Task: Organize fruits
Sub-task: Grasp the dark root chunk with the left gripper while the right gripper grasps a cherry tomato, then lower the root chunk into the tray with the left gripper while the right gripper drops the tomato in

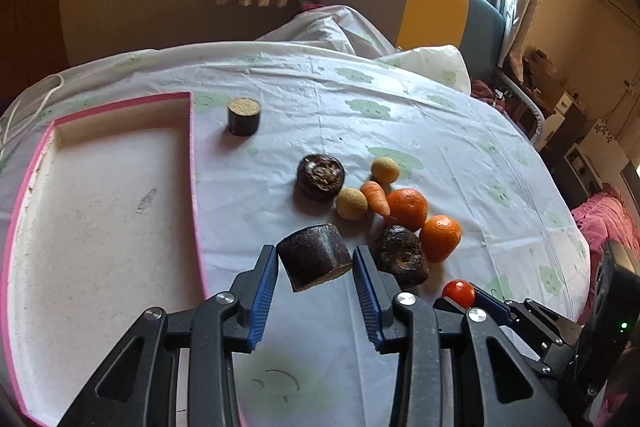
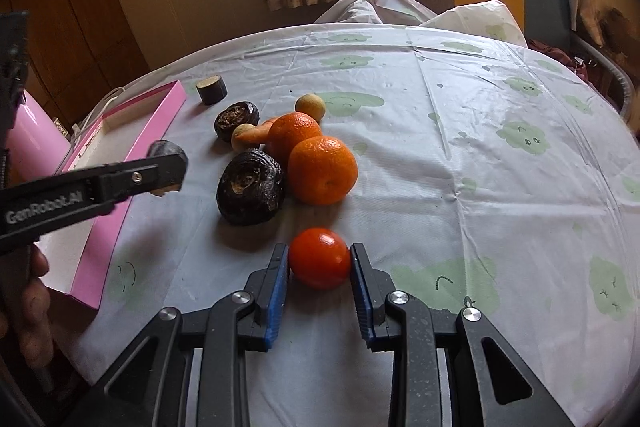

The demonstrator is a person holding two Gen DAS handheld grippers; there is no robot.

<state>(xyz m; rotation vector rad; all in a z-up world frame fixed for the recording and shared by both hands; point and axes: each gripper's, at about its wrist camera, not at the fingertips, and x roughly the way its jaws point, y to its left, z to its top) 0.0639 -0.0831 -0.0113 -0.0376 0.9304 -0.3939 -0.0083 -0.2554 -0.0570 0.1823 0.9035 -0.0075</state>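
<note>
My left gripper [image 1: 315, 261] is shut on a dark brown cylinder piece [image 1: 314, 261] and holds it above the cloth, just right of the pink tray [image 1: 192, 163]. My right gripper [image 2: 319, 261] is shut on a small red tomato [image 2: 319, 258] low over the table; the tomato also shows in the left wrist view [image 1: 459, 292]. Ahead lie two oranges [image 2: 322, 171] [image 2: 295, 135], a carrot [image 2: 256, 135], two tan round fruits [image 2: 310, 107] [image 2: 241, 135] and two dark wrinkled fruits [image 2: 250, 187] [image 2: 236, 120].
A small dark cylinder [image 1: 244, 116] stands apart beyond the tray's far corner. The round table [image 2: 500, 187] has a white cloth with green prints. A sofa [image 1: 436, 7] stands behind it. The left gripper's arm [image 2: 80, 191] crosses the right wrist view over the tray edge.
</note>
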